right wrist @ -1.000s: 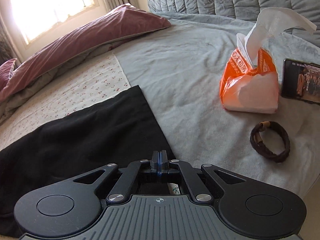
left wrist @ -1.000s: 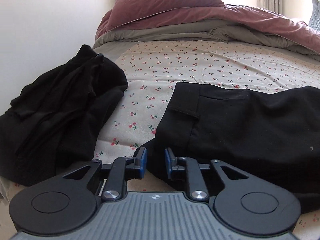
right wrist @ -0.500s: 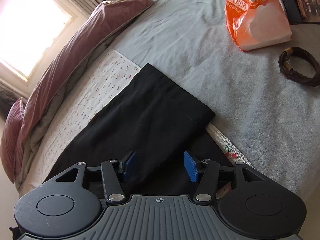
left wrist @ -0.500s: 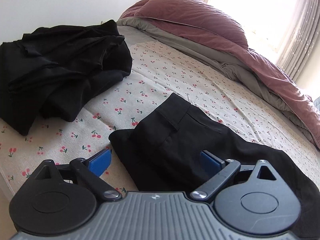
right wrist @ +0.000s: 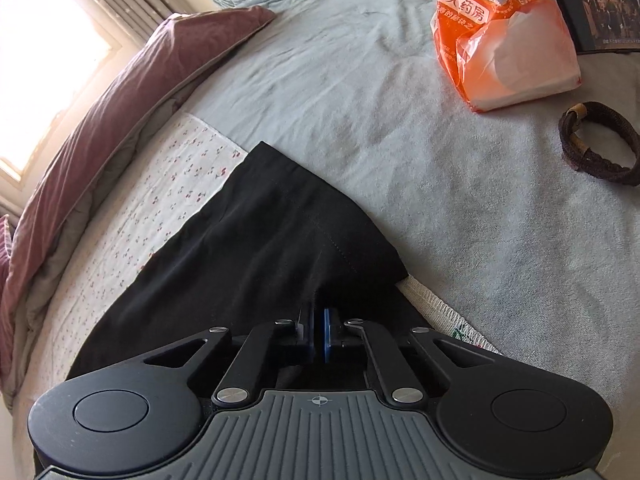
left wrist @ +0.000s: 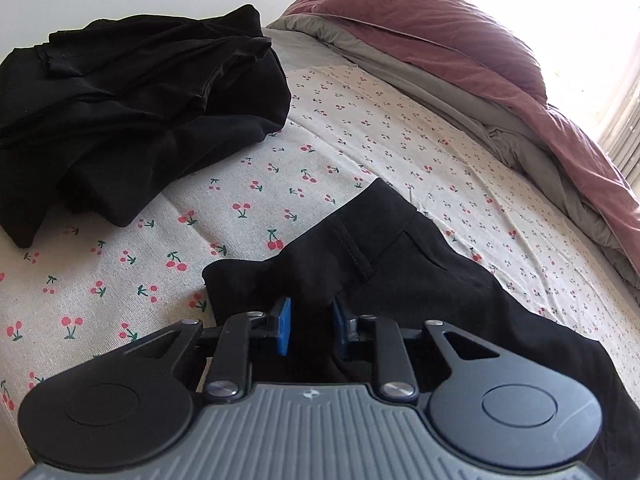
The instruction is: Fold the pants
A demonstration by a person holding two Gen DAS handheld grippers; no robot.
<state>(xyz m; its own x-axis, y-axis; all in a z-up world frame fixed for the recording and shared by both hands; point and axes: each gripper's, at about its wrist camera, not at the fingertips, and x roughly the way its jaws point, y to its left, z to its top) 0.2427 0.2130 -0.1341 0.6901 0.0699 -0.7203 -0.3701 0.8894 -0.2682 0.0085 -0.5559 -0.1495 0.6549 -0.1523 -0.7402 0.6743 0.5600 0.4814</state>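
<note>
Black pants lie flat across the bed. In the left wrist view their waistband end [left wrist: 360, 248], with a belt loop, sits just ahead of my left gripper [left wrist: 310, 326]. Its jaws are closing, and a bunched fold of the waist fabric fills the gap between the blue pads [left wrist: 284, 330]. In the right wrist view the leg hem end [right wrist: 304, 216] lies over the seam between the cherry sheet and the grey blanket. My right gripper [right wrist: 318, 334] is shut on the near edge of that leg, with cloth pinched between the pads.
A crumpled pile of black clothes [left wrist: 120, 112] lies at the far left on the cherry-print sheet [left wrist: 280, 168]. A mauve duvet [left wrist: 460, 40] runs along the back. On the grey blanket [right wrist: 440, 200] sit an orange tissue pack [right wrist: 508, 48], a phone [right wrist: 596, 12] and a brown bracelet [right wrist: 600, 148].
Both grippers rolled, spread wide over the pants half a second ago, then closed on the fabric: the left on the waist, the right on the leg end.
</note>
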